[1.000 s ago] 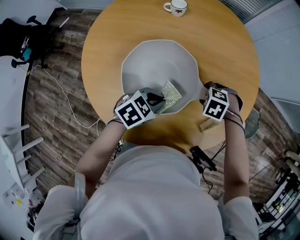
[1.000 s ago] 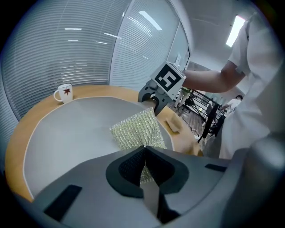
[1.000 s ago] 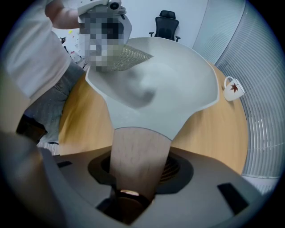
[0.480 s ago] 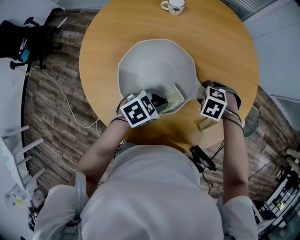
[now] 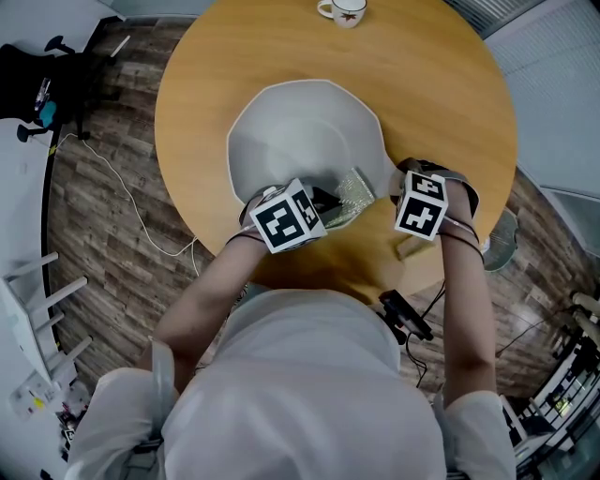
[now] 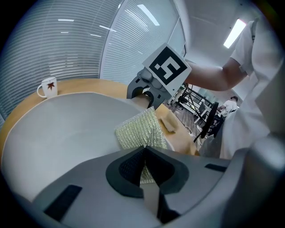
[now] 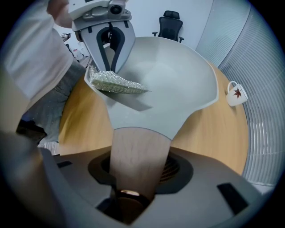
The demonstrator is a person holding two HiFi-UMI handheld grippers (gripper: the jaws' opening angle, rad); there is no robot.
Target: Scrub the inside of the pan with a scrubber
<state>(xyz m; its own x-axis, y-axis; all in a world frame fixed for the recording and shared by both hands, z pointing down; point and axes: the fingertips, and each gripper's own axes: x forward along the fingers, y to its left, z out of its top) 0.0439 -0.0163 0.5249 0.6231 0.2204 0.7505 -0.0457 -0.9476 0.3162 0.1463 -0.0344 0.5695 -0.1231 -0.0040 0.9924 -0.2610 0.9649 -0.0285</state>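
Observation:
A pale grey pan (image 5: 300, 141) sits on the round wooden table (image 5: 450, 94). My left gripper (image 5: 326, 202) reaches into the pan's near side, shut on a silvery mesh scrubber (image 5: 353, 192). In the left gripper view the scrubber (image 6: 140, 129) sticks out past the jaws and rests against the pan's inner wall (image 6: 62, 133). My right gripper (image 5: 419, 208) points straight down at the pan's right side, shut on the pan's wooden handle (image 7: 140, 151). The handle's end (image 5: 411, 249) shows below that gripper. From the right gripper view, the scrubber (image 7: 116, 83) lies by the near rim under the left gripper (image 7: 110, 42).
A white mug (image 5: 344, 11) with a red leaf stands at the table's far edge. The table's near edge is close under both hands. A black office chair (image 5: 37, 84) and a cable on the wood floor (image 5: 122, 187) are at the left.
My left gripper has slid the scrubber a little to the right along the pan's near wall. The right gripper has kept its hold on the handle without moving.

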